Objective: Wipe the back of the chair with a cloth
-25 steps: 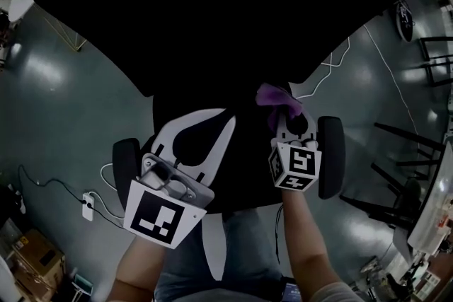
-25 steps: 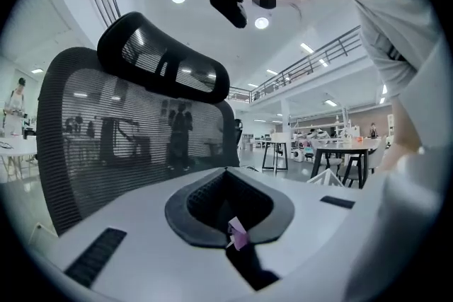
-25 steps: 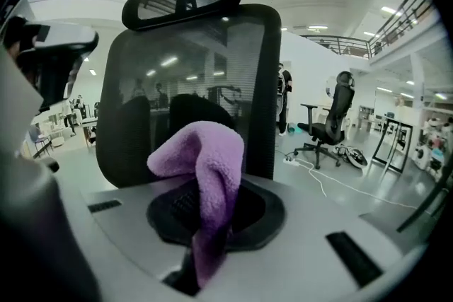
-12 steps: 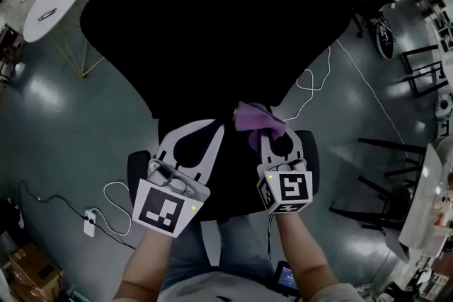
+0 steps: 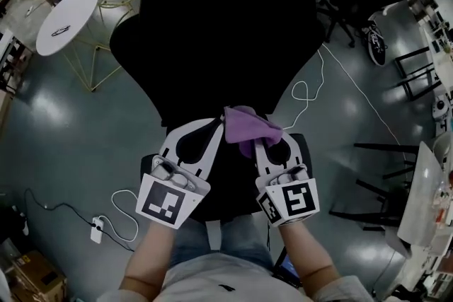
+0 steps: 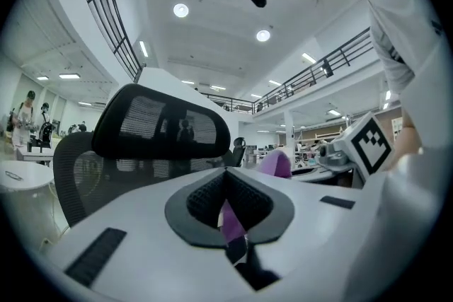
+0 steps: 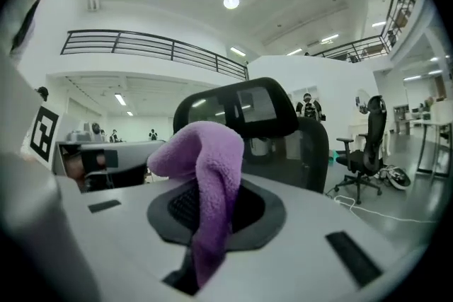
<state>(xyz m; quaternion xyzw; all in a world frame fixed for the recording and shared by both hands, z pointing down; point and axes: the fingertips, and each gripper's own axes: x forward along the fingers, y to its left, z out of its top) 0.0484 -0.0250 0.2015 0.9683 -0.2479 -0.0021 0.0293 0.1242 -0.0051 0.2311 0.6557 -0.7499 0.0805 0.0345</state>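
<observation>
Purple cloth (image 5: 249, 125) held over the near part of the black chair (image 5: 226, 32).
The right gripper (image 5: 272, 141) pinches the cloth, which loops up over its jaw tips. The left gripper (image 5: 218, 125), just beside, has its jaws pressed together, with a purple sliver in their slit. The chair's headrest stands ahead of both.

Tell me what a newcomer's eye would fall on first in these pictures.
The big black chair fills the top middle of the head view. Near that view's middle a purple cloth is pinched in the right gripper, one corner seemingly in the left gripper too.
</observation>
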